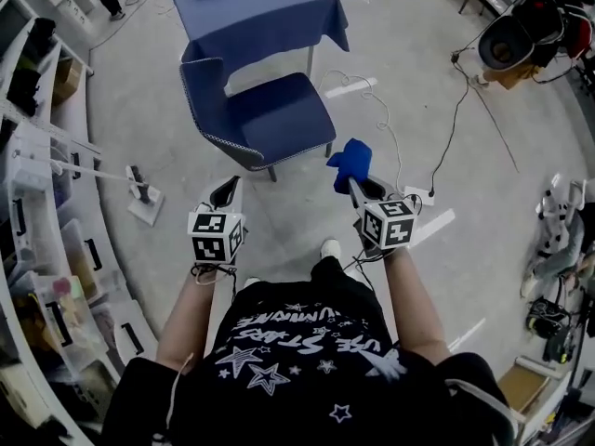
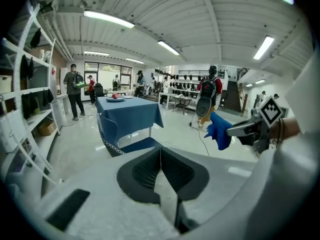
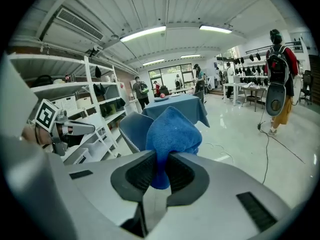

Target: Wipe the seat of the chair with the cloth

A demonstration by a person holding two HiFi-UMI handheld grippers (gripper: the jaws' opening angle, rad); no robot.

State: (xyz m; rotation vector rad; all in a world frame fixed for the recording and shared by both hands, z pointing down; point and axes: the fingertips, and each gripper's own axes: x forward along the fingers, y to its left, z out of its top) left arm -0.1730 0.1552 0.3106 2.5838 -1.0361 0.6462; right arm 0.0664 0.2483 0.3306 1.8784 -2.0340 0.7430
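You stand short of the chair (image 1: pixel 251 110), right gripper (image 1: pixel 359 190) clamping the bunched blue cloth (image 1: pixel 351 161) ready for its seat (image 1: pixel 279 119), left gripper (image 1: pixel 226 193) pressed closed and empty.

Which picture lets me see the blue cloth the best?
The right gripper view. The cloth fills the middle, close up, pinched in the right gripper. The head view shows only a small blue bunch at that gripper's tip, and the left gripper view shows it small, far right.
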